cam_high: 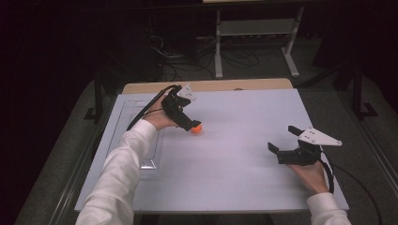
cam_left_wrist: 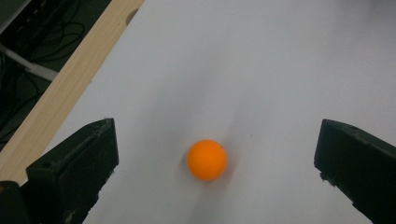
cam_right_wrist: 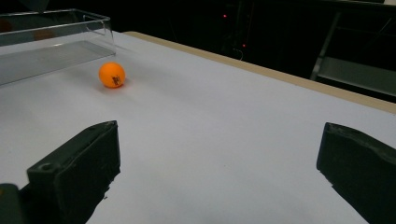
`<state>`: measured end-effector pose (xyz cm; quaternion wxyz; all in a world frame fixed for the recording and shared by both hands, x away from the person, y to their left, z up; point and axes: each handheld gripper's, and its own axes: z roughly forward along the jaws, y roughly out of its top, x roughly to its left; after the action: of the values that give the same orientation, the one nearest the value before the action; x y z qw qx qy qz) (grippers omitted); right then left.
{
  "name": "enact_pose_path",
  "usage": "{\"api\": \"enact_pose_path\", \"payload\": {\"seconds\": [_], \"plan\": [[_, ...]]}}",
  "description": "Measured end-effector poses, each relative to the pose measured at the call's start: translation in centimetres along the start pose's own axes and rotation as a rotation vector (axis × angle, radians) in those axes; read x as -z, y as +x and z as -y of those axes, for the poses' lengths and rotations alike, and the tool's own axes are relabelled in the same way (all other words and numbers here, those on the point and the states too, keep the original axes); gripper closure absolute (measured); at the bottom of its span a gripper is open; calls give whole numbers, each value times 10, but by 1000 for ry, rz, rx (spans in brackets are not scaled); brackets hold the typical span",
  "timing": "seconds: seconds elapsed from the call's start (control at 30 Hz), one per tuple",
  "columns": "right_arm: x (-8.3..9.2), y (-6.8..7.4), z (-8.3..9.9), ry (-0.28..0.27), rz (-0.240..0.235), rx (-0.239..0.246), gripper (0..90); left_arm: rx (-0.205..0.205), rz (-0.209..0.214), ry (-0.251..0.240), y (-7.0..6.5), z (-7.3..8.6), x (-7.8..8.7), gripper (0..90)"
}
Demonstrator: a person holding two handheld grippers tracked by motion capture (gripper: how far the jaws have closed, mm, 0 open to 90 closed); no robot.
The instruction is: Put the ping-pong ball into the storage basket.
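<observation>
A small orange ball (cam_high: 196, 128) rests on the white board (cam_high: 234, 154), left of centre. My left gripper (cam_high: 190, 123) is open and angled down over it. In the left gripper view the ball (cam_left_wrist: 207, 160) lies on the board between the wide-apart jaws of that gripper (cam_left_wrist: 215, 140), touching neither. My right gripper (cam_high: 282, 138) is held open low over the board's right side, nothing between its jaws. From the right gripper (cam_right_wrist: 219, 149) the ball (cam_right_wrist: 112, 74) shows far off at the upper left, with dark print on it.
A clear plastic tray (cam_high: 149, 165) lies along the board's left side, and its wall (cam_right_wrist: 56, 37) stands just behind the ball in the right gripper view. A wooden table edge (cam_high: 211, 86) runs behind the board. Beyond it are cables and a white rack (cam_high: 256, 28) on the floor.
</observation>
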<state>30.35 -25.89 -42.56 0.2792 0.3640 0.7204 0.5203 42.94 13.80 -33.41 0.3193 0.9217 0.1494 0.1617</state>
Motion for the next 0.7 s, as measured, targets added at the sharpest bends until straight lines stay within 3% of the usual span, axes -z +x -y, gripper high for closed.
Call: {"api": "enact_pose_path", "payload": {"seconds": [0.7], "plan": [[0, 0, 0, 4, -4, -2, 0, -27, 30, 78, 1, 0, -17, 0]]}}
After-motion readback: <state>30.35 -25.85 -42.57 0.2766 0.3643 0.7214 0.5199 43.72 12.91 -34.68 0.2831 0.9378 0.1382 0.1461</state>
